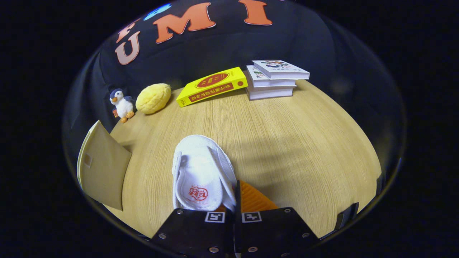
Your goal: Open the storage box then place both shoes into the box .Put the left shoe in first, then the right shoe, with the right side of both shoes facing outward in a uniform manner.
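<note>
A white shoe (202, 172) with a red logo on its insole points toe-first away from me, just ahead of the fingers. My gripper (235, 200) is shut on the shoe's right side wall near the heel opening, with the thin rim pinched between both fingers. The shoe seems to hang a little above the wooden table (287, 143), and a soft shadow lies to its right. A beige storage box (102, 168) stands to the left of the shoe, with one flat panel facing me; its inside is hidden.
At the back of the table lie a yellow book (211, 86) and a stack of white books (274, 79). A toy penguin (122, 104) and a yellow plush (153, 98) sit at the back left, beyond the box.
</note>
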Available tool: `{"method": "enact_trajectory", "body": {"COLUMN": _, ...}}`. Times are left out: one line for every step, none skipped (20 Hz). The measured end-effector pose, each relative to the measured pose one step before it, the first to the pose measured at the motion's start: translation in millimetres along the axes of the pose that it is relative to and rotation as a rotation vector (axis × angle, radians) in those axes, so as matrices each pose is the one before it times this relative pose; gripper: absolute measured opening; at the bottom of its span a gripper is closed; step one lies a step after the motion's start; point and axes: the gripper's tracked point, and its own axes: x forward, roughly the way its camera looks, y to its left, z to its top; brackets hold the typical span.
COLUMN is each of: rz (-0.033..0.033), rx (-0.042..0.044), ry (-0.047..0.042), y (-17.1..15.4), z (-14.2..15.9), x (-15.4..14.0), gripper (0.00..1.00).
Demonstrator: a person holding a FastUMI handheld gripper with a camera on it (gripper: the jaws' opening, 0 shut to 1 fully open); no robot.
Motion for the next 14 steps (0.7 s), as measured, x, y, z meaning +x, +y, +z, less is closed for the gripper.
{"method": "enact_trajectory", "body": {"rz": -0.00353, "rx": 0.01194, "ry": -0.00922, "y": 4.78, "z": 7.32, "x": -5.91, "gripper": 0.03}}
{"method": "enact_trajectory", "body": {"rz": -0.00411, "rx": 0.01125, "ry": -0.00543, "y": 5.66, "z": 7.73, "x": -6.02, "gripper": 0.03}}
{"method": "enact_trajectory", "body": {"rz": -0.00469, "rx": 0.01188, "ry": -0.00585, "y": 7.45, "z": 6.87, "x": -7.92, "gripper": 0.03}}
{"method": "enact_trajectory", "body": {"rz": -0.0016, "rx": 0.00744, "ry": -0.01206, "y": 9.91, "z": 9.53, "x": -8.87, "gripper": 0.03}}
{"method": "enact_trajectory", "body": {"rz": 0.00112, "rx": 0.00396, "ry": -0.01165, "y": 11.03, "z": 7.07, "x": -8.62, "gripper": 0.03}}
{"method": "enact_trajectory", "body": {"rz": 0.00369, "rx": -0.00014, "ry": -0.00949, "y": 11.86, "z": 7.05, "x": -6.6, "gripper": 0.03}}
{"method": "enact_trajectory", "body": {"rz": 0.00261, "rx": -0.00112, "ry": -0.00696, "y": 12.16, "z": 5.75, "x": -6.96, "gripper": 0.03}}
{"method": "enact_trajectory", "body": {"rz": 0.00588, "rx": -0.00331, "ry": -0.00212, "y": 13.4, "z": 5.13, "x": -5.95, "gripper": 0.03}}
{"method": "enact_trajectory", "body": {"rz": 0.00748, "rx": -0.00065, "ry": -0.00068, "y": 14.32, "z": 3.69, "x": -6.45, "gripper": 0.03}}
{"method": "enact_trajectory", "body": {"rz": 0.01082, "rx": -0.00148, "ry": 0.00062, "y": 14.55, "z": 3.99, "x": -5.98, "gripper": 0.03}}
{"method": "enact_trajectory", "body": {"rz": 0.01076, "rx": -0.00189, "ry": -0.00204, "y": 15.5, "z": 3.65, "x": -6.21, "gripper": 0.03}}
{"method": "enact_trajectory", "body": {"rz": 0.01074, "rx": -0.00737, "ry": -0.00499, "y": 15.31, "z": 3.45, "x": -5.39, "gripper": 0.03}}
{"method": "enact_trajectory", "body": {"rz": 0.00942, "rx": -0.01209, "ry": -0.00881, "y": 13.18, "z": 4.48, "x": -4.07, "gripper": 0.03}}
{"method": "enact_trajectory", "body": {"rz": 0.00769, "rx": -0.01431, "ry": -0.00632, "y": 13.71, "z": 4.23, "x": -4.21, "gripper": 0.03}}
